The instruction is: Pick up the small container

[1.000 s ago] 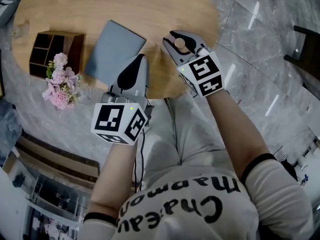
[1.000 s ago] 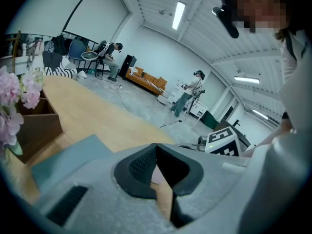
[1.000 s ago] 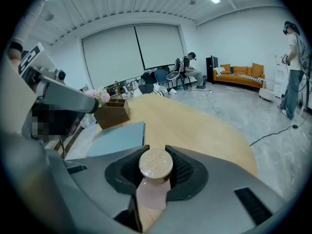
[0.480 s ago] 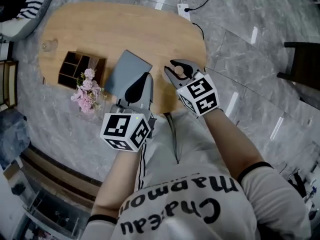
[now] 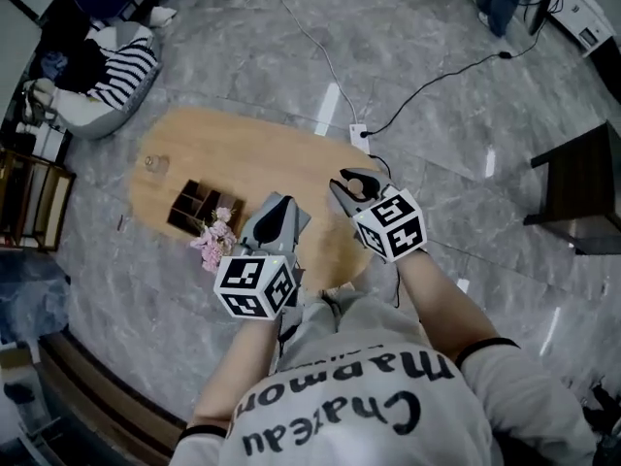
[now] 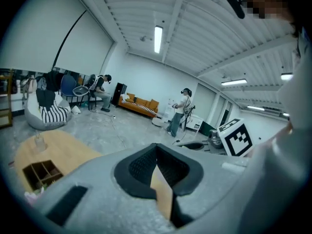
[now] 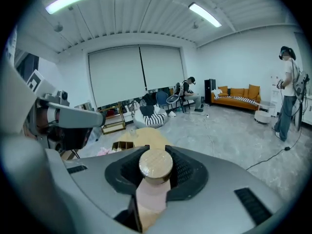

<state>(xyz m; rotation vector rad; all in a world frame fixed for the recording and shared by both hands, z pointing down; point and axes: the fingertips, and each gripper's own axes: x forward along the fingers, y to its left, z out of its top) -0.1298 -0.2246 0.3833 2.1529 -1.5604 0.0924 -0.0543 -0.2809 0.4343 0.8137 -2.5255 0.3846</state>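
Note:
The small container (image 7: 156, 166), pale pink with a round wooden lid, sits between the jaws of my right gripper (image 7: 155, 172), which is shut on it. In the head view the right gripper (image 5: 355, 188) is held up high over the near edge of the oval wooden table (image 5: 243, 149), and the container (image 5: 354, 191) shows only as a small spot in its jaws. My left gripper (image 5: 276, 210) is raised beside it on the left, its jaws shut and empty. In the left gripper view the left gripper (image 6: 157, 156) points out over the room.
On the table stand a dark wooden organizer (image 5: 199, 205), pink flowers (image 5: 212, 244), a grey pad (image 5: 257, 212) partly under the left gripper and a small glass (image 5: 155, 163). A power strip (image 5: 359, 136) and cables lie on the floor beyond. A dark table (image 5: 582, 187) stands at right.
The head view has pulled far up and back, so the table looks much smaller and lower. Both grippers stay in front of the body, the right still shut on the container.

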